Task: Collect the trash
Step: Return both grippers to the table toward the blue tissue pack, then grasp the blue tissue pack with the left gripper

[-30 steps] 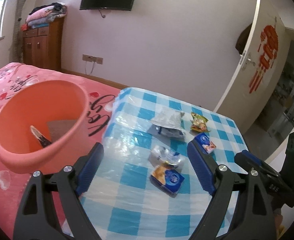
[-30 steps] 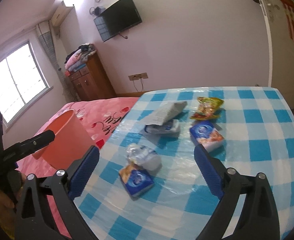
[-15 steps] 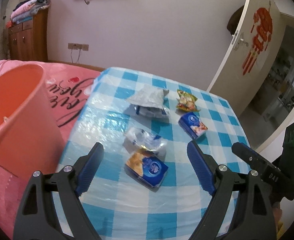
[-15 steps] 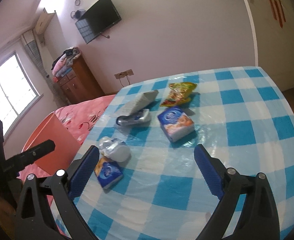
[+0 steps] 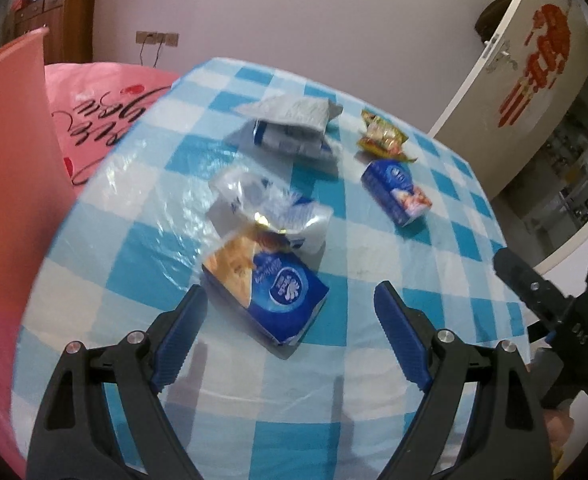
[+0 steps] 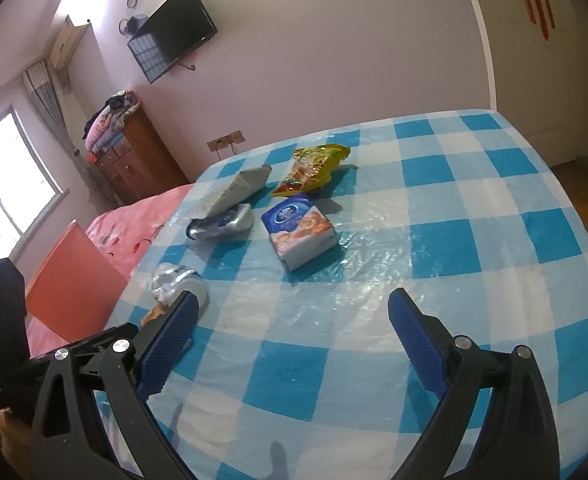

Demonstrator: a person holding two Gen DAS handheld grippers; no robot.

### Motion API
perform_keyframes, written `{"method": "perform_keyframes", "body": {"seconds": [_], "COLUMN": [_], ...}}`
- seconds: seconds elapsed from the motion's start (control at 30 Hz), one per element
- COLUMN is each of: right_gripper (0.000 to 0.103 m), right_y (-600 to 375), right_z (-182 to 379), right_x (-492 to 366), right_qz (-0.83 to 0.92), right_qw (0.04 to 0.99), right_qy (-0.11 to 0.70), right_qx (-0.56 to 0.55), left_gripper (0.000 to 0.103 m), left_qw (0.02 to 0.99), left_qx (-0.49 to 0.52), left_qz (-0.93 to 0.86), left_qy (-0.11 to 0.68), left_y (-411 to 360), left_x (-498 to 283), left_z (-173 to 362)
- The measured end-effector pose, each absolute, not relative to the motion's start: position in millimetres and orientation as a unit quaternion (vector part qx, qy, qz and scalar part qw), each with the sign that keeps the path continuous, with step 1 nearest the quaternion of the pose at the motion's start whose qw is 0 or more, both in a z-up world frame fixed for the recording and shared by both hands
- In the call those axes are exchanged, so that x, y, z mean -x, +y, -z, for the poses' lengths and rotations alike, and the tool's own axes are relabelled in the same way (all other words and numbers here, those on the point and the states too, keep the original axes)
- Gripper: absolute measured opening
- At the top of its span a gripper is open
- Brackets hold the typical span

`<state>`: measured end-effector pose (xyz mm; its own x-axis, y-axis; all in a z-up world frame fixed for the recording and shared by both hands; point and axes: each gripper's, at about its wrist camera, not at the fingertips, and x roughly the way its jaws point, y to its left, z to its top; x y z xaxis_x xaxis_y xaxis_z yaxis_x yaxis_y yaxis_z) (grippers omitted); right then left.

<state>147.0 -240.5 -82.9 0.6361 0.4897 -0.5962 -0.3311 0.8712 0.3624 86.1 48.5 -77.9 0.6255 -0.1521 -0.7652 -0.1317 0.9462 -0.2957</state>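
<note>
Trash lies scattered on the blue-and-white checked tablecloth (image 5: 445, 240), glossy under clear plastic. Since a second ago your left gripper (image 5: 290, 312) has dropped closer, jaws spread and empty, and now frames the nearest blue tissue pack (image 5: 270, 288), a soft, flattened rectangle. Just behind it sits a crumpled clear wrapper (image 5: 262, 204). Your right gripper (image 6: 294, 320) also hangs open and empty, nearer the second tissue pack (image 6: 299, 232). The orange bin (image 5: 10, 168), smooth plastic, has slid to the left edge.
</note>
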Motion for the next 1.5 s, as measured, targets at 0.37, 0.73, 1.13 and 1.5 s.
{"method": "perform_keyframes", "body": {"seconds": [0.37,0.73,1.13,1.5], "right_gripper": [0.094,0.094,0.094,0.094], "right_y": [-237.3,-217.6,-207.3,-151.5], "right_z": [94.9,97.3,99.6,96.0], "right_x": [-160.7,-179.8,-209.3,-201.6], "right_qz": [-0.235,-0.247,-0.243,-0.320], "right_qw": [0.890,0.876,0.864,0.846], "right_qy": [0.378,0.408,0.437,0.426], "right_qx": [-0.102,-0.075,-0.066,-0.033], "left_gripper": [0.086,0.086,0.076,0.063], "left_qw": [0.881,0.887,0.898,0.903], "left_qx": [0.161,0.136,0.075,0.062], "left_qz": [-0.020,-0.038,-0.074,-0.084], "left_qy": [0.444,0.439,0.428,0.417], "left_y": [47.4,38.1,27.6,29.7], "left_x": [-102.9,-114.0,-120.3,-112.7], "left_z": [94.4,100.4,103.8,103.6]}}
